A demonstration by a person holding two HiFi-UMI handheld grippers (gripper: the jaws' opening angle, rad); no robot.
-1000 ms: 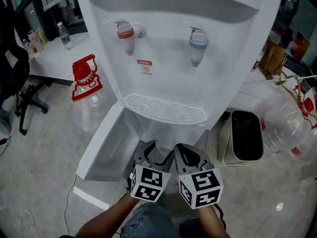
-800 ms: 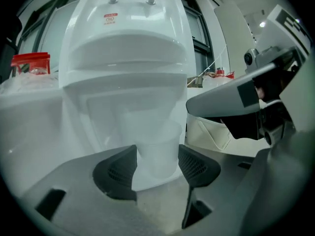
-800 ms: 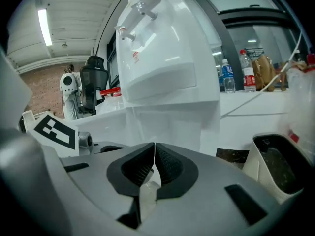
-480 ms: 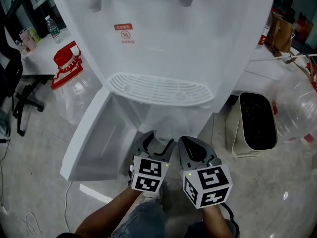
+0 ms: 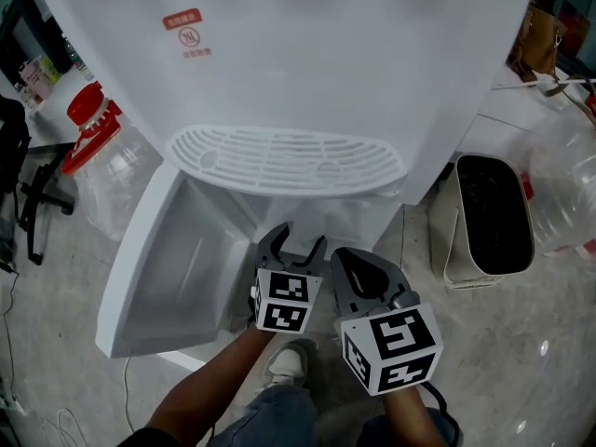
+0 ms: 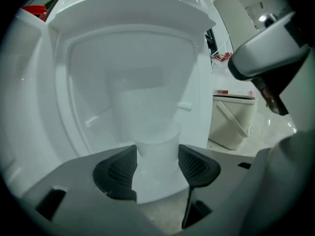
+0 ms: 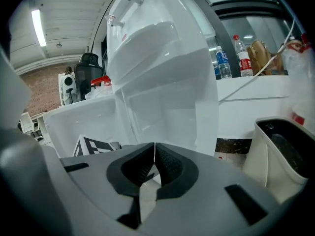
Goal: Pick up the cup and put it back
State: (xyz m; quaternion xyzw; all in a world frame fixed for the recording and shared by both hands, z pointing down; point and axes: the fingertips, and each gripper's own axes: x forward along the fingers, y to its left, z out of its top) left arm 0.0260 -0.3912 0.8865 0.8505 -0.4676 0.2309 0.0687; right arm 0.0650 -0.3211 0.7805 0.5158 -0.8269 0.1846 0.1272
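The left gripper has its two dark pads pressed against the sides of a translucent white cup, which stands upright between them, just in front of the open lower compartment of a white water dispenser. Whether the cup's base rests on anything cannot be told. In the head view this gripper reaches in under the slotted drip tray, with the compartment's door swung open to its left. The right gripper has its jaws closed together, tips meeting, with nothing between them; in the head view it sits just beside the left gripper, a little nearer the person, its marker cube facing up. To the right of the dispenser, a beige bin with a dark inside stands on the pale floor. To the left, a large clear water bottle with a red cap stands near the door. The right gripper view also shows two small bottles on a white table behind the bin.
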